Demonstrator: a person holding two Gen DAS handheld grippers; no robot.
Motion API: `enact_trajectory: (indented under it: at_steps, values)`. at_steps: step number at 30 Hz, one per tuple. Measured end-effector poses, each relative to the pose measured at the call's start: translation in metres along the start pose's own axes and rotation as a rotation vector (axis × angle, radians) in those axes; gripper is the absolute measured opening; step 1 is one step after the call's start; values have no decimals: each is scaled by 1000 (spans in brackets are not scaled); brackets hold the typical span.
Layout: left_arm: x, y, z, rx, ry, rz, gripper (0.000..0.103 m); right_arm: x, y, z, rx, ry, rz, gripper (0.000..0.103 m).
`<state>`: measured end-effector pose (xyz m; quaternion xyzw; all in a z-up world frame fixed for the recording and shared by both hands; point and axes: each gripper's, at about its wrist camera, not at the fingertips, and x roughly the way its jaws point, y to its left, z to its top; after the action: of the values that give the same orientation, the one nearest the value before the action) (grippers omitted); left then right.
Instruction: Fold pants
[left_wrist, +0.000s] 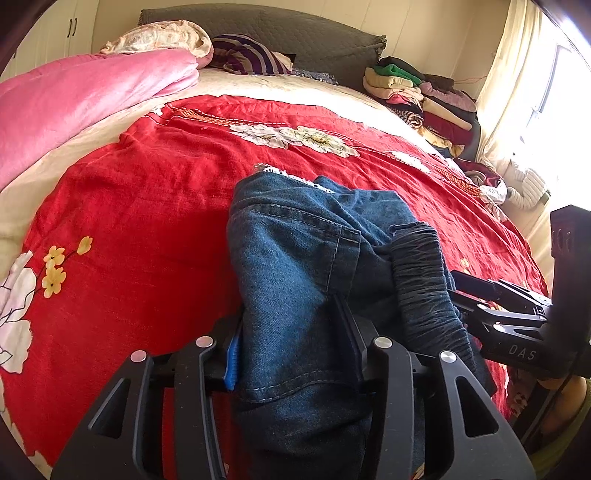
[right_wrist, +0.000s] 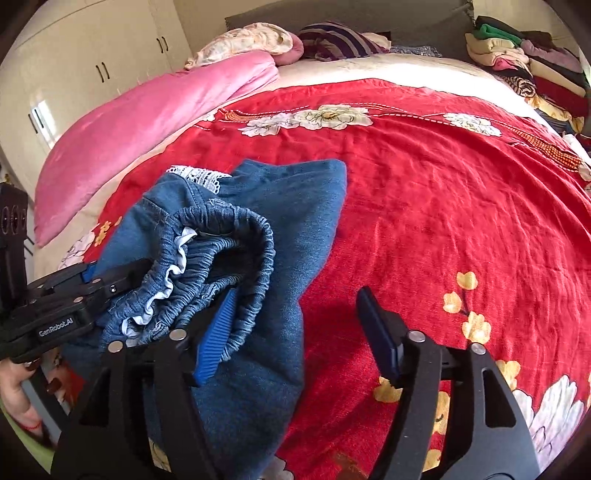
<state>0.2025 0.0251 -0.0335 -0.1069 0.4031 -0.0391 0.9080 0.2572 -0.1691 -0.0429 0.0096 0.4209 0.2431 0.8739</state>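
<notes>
Folded blue denim pants (left_wrist: 295, 266) lie at twelve o'clock on my red floral bedspread (left_wrist: 147, 206). Left gripper (left_wrist: 291, 332) straddles the denim, grip uncertain, seemingly steadying the fold. Right gripper (right_wrist: 295, 325) gapes wide, holding nothing.

— Where does the left wrist view sit?
— Low over the near edge of the bed (left_wrist: 155, 206), tilted down, facing the headboard (left_wrist: 295, 33), close on the jeans (left_wrist: 295, 258).
— And the right wrist view?
— Just beside it, angled alike. Both share the jeans (right_wrist: 288, 206), the red cover (right_wrist: 443, 206) and each other's gripper at one edge.
</notes>
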Motion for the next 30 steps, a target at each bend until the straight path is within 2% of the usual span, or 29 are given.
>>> enact_trajectory:
  at_steps: [12,16,30]
  values:
    - [-7,-6,-7,4,-1,-3,52,-17,-2,-2,4,-39,-34,83]
    - [-11,-7,-8,-5,-5,0,61,-22,-1,-2,7,-56,-45,90]
    - [-37,0,-5,-32,-54,5,89,-49,-4,-4,24,-134,-41,94]
